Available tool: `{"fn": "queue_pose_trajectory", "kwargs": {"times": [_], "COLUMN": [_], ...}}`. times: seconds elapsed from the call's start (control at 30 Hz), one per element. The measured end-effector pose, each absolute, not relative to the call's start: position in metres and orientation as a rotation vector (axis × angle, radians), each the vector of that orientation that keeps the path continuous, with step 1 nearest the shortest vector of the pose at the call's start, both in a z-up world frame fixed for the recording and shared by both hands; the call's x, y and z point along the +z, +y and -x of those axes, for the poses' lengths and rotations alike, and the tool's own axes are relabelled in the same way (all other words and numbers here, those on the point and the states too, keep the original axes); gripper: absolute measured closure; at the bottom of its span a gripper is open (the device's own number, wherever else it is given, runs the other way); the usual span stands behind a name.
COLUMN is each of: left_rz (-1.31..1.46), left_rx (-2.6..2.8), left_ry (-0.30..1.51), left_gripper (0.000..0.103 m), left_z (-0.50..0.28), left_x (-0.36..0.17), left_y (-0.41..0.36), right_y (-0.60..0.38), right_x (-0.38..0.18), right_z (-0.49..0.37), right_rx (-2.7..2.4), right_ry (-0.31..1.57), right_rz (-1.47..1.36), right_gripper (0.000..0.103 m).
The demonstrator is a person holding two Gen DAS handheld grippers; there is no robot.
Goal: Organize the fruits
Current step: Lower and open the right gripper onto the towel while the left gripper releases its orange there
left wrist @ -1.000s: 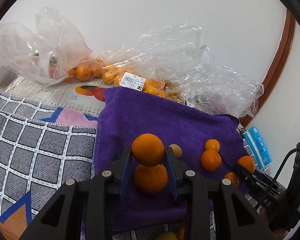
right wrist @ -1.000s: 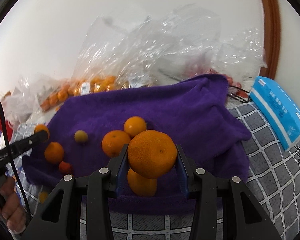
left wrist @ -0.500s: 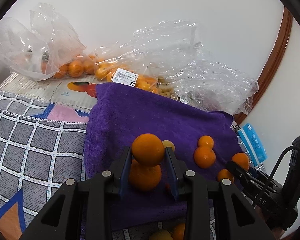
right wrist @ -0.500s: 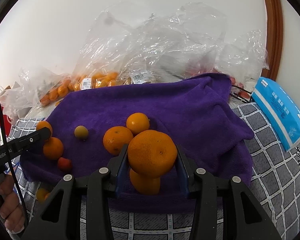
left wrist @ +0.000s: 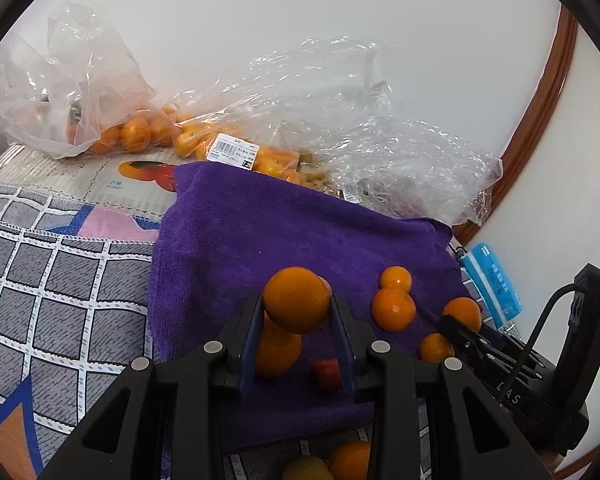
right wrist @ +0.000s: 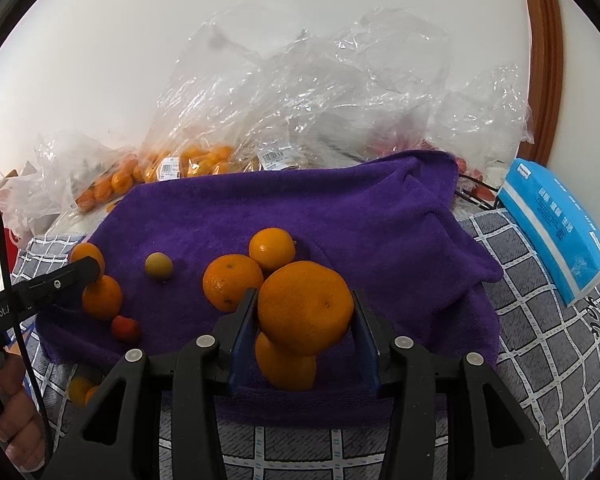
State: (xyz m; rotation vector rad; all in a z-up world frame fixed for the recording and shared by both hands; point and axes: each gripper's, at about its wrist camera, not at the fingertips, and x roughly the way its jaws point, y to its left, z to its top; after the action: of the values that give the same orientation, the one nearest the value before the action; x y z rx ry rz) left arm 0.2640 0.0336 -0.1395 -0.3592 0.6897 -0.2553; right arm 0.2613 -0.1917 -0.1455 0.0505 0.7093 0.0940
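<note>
Left tongs (left wrist: 296, 322) clamped on a small orange (left wrist: 296, 300), pads tight on both sides, held just above the purple towel (left wrist: 260, 240). Another orange (left wrist: 276, 354) sits on the towel directly under it, with a small red fruit (left wrist: 326, 374) just beside.

Right tongs (right wrist: 304, 332) carry a bigger mandarin (right wrist: 305, 308); jaws have just been opening, the mandarin is between them and the pads look to touch its sides. It hangs over the towel's near edge, one more orange (right wrist: 286, 364) right below it.

Two loose oranges (right wrist: 233, 282) lie touching each other mid-towel, and a yellowish fruit (right wrist: 159, 266) sits left of them. Clear bags of oranges (right wrist: 192, 164) lie behind the towel's far edge; blue tissue pack (right wrist: 556, 228) lies off its right side.
</note>
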Motion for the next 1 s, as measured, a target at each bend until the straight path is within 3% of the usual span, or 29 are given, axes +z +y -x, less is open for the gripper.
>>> {"fn": "queue_pose_trajectory", "kwargs": {"times": [0.67, 1.0], "left_rz": [0.399, 0.383], "left_rx": [-0.282, -0.26], "left_ry": [0.689, 0.691], "left_gripper": [0.069, 0.059], "left_z": [-0.2639, -0.262], "left_x": [-0.1401, -0.1397], "left_y": [0.0368, 0.036], "right_y": [-0.1994, -0.1982], "right_x": [-0.1415, -0.1367], "right_z": [-0.259, -0.2544], "right_rx": [0.085, 0.063], "right_ry": [0.691, 0.666], "right_rz": [-0.087, -0.085], "right_gripper": [0.052, 0.051]}}
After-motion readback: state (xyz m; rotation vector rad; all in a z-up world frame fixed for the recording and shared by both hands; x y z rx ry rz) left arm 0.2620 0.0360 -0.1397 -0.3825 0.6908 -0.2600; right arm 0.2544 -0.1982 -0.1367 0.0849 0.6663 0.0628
